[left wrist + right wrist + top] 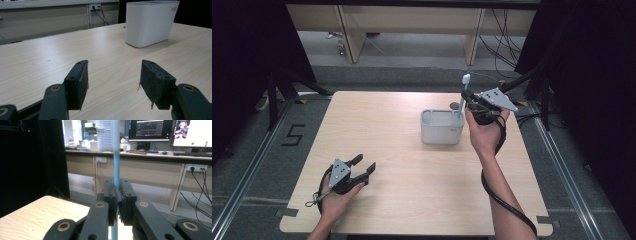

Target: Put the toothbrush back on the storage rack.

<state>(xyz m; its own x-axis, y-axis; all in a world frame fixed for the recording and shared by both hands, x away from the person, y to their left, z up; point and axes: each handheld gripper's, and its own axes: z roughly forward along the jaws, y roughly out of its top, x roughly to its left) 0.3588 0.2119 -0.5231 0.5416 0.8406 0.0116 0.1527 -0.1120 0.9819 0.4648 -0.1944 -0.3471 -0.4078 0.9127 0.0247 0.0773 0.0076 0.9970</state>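
Right claw (117,202) clamps a blue toothbrush (116,165) upright, head apparently topmost; left claw (113,82) gapes empty.

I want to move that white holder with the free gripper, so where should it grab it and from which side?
Probably the near long wall of the holder, taken from above: one jaw inside a compartment, one outside. The body looks too wide to span, and its top is open. The left gripper is open and idle. The right gripper holds the toothbrush at the right end, so come in left of that.

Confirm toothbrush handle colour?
Light blue handle on the toothbrush, clearest in the right gripper view.
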